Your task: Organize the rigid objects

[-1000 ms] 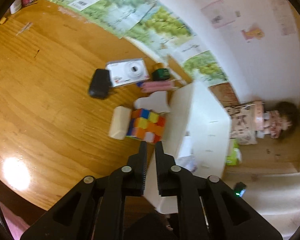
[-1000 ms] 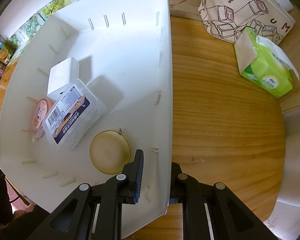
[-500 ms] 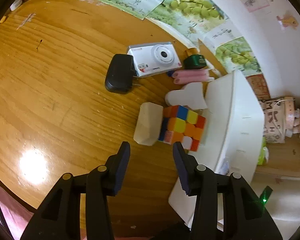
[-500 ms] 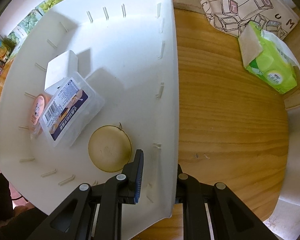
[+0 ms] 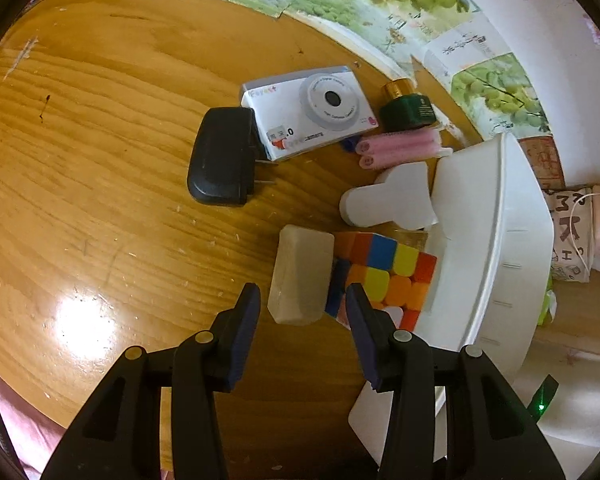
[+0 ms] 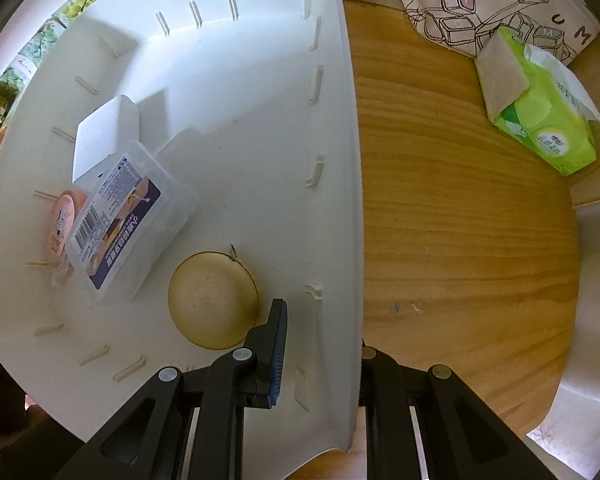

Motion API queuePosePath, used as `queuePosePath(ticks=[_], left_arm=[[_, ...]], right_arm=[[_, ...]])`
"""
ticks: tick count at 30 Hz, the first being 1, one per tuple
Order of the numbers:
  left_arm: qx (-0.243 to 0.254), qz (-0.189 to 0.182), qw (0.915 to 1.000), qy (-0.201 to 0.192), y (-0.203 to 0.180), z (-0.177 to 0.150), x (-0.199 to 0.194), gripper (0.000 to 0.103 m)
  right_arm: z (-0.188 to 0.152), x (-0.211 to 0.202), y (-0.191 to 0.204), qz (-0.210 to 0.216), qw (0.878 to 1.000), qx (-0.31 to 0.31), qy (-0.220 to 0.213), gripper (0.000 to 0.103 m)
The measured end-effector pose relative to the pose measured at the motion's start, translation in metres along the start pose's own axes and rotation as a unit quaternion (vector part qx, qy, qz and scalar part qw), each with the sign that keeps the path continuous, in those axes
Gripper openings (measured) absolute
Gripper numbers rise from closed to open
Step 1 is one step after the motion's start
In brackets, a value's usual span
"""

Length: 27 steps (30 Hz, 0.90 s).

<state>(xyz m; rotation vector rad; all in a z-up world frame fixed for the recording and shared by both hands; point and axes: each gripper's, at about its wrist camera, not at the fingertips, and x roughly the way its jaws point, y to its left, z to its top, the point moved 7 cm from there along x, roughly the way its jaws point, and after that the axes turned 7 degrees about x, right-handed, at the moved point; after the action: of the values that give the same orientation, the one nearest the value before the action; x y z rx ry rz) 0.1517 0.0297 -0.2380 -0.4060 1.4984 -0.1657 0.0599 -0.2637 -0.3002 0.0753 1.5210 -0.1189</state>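
**Left fingers over the soap bar, right fingers pinching the bin wall**

On the wooden worktop, going left to right, a black charger lies flat with its prongs toward a white toy camera. Next come a green bottle with a gold cap and two pink tubes lying side by side. A white bottle lies on its side, touching the white bin.

Nearer the camera, a pale soap bar lies right beside a colour cube. The cube touches the bin wall. The left gripper hangs just above the soap bar. Its fingers are apart, with nothing held, and the near end of the bar sits in line with the gap.

The bin stands at the right end of the worktop. Inside it are a white box, a pink round tin, a clear case with a label and a tan round lid. The right gripper is clamped on the bin's right wall, one finger inside and one outside. Right of the bin lie a green tissue pack and a printed cloth bag.
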Motion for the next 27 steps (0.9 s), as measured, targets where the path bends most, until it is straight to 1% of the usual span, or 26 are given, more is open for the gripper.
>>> queuePosePath(ticks=[4,8,10,11,12,15,21,27], left_arm=[[-0.004,0.009,0.9998,0.015,0.005,0.002,0.01,0.048],[-0.003,0.01,0.9997,0.021,0.006,0.003,0.016,0.044],[-0.002,0.004,0.9997,0.022,0.006,0.004,0.018,0.04],[-0.001,-0.001,0.9997,0.023,0.006,0.004,0.018,0.035],[-0.001,-0.006,0.9997,0.023,0.006,0.005,0.019,0.032],[0.003,-0.005,0.9998,0.021,0.005,0.006,0.019,0.032],[-0.007,-0.016,0.9996,0.02,0.003,0.009,0.021,0.029],[0.001,-0.017,0.9998,0.006,0.005,0.007,0.007,0.029]], right_arm=[[0.002,0.003,0.001,-0.001,1.0,0.0,0.004,0.018],[0.004,0.006,0.002,-0.003,1.0,-0.001,0.007,0.018],[0.005,0.006,0.002,-0.003,1.0,-0.001,0.008,0.018],[0.005,0.007,0.002,-0.003,1.0,-0.001,0.009,0.018],[0.006,0.008,0.003,-0.003,1.0,-0.001,0.009,0.018],[0.005,0.008,0.003,-0.004,1.0,0.0,0.009,0.018],[0.004,0.007,0.004,-0.003,1.0,0.0,0.009,0.018],[0.002,0.007,0.003,-0.004,1.0,-0.004,0.008,0.018]])
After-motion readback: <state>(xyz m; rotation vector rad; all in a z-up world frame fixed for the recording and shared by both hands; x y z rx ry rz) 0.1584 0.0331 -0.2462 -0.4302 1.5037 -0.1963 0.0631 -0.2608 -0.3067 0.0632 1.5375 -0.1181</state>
